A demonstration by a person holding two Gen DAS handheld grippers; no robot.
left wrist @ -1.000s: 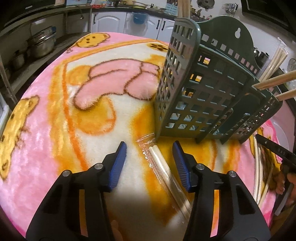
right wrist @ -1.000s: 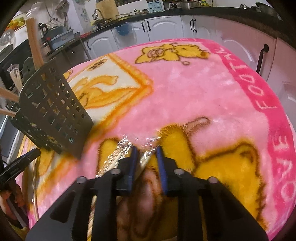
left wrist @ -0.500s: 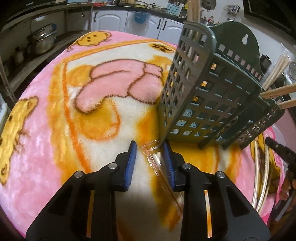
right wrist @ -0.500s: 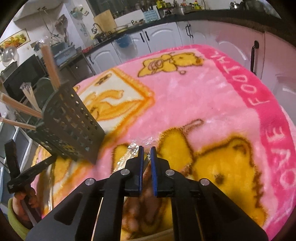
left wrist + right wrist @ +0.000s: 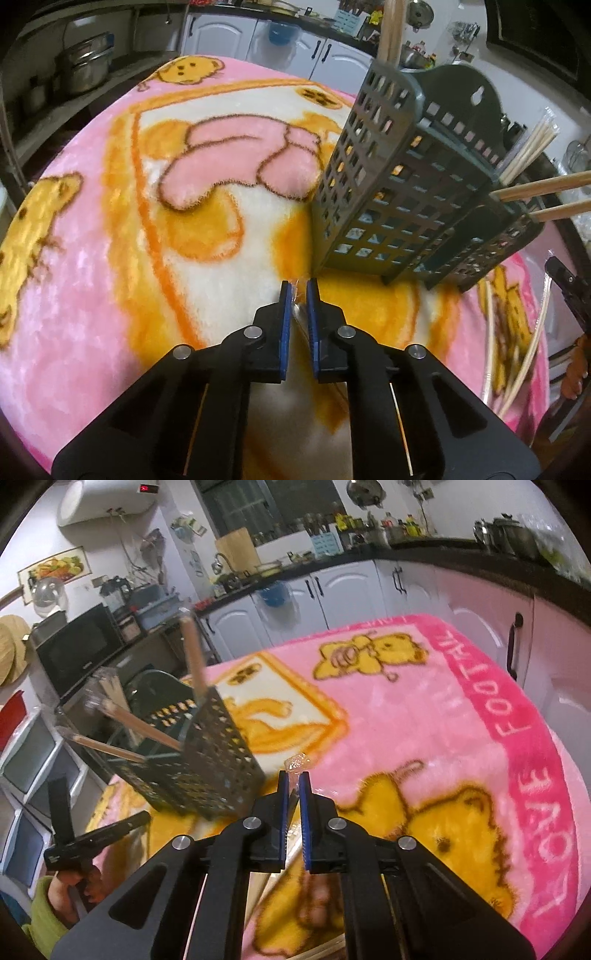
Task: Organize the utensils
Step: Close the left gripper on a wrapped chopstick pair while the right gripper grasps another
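Mid-pickup: left gripper (image 5: 298, 291) fingers just closed on wrapped chopsticks (image 5: 295, 295) by the rack (image 5: 417, 199) foot, right gripper (image 5: 294, 781) fingers pinching another wrapped pair (image 5: 296, 766) clear of the surface; next, lifting and dropping both into the rack.

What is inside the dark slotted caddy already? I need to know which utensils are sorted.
Three wooden handles and a clear-wrapped bundle of thin sticks poke out of the caddy. Their lower ends are hidden behind its walls, as is anything shorter.
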